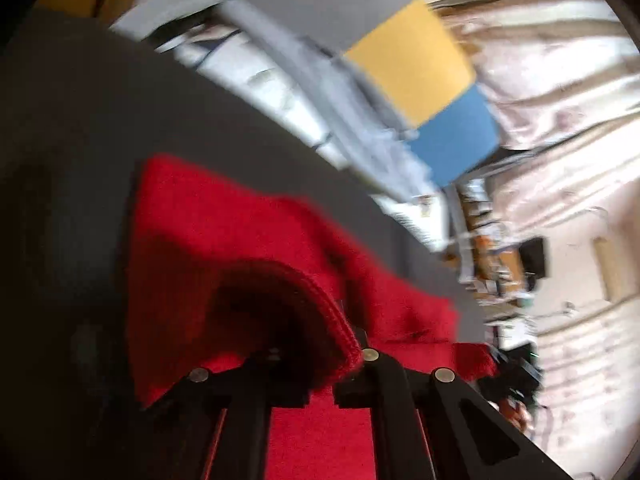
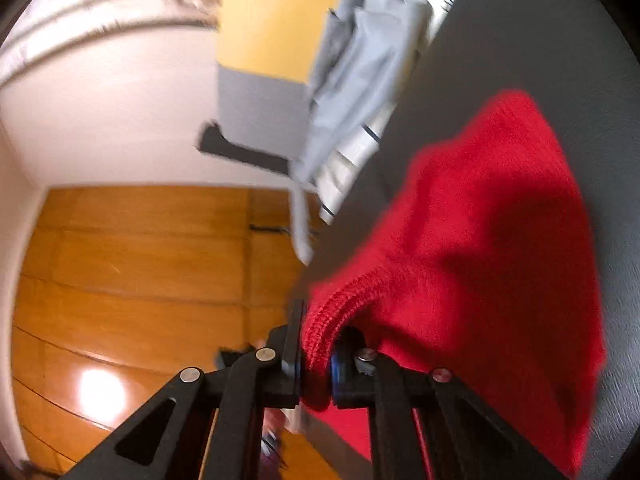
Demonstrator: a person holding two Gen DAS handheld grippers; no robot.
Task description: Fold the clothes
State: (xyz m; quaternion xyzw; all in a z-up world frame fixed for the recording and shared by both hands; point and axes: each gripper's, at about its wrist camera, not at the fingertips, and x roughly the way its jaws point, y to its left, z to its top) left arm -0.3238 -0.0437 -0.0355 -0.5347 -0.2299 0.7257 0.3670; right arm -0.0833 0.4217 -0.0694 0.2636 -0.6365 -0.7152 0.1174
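A red knitted garment (image 1: 248, 240) lies partly on a dark grey table (image 1: 80, 140) and is lifted at its near edge. My left gripper (image 1: 320, 360) is shut on the garment's ribbed hem, which bunches between the fingers. In the right wrist view the same red garment (image 2: 480, 240) drapes from my right gripper (image 2: 316, 360), which is shut on a thick fold of its ribbed edge. The garment trails away over the dark table (image 2: 560, 40). Both views are tilted and blurred.
A pile of pale blue-grey clothes (image 1: 360, 120) lies beyond the table's far edge, also in the right wrist view (image 2: 360, 80). A yellow, blue and grey panel (image 1: 416, 76) stands behind. An orange wooden floor (image 2: 140, 260) lies left of the table. Cluttered shelves (image 1: 500, 260) stand at right.
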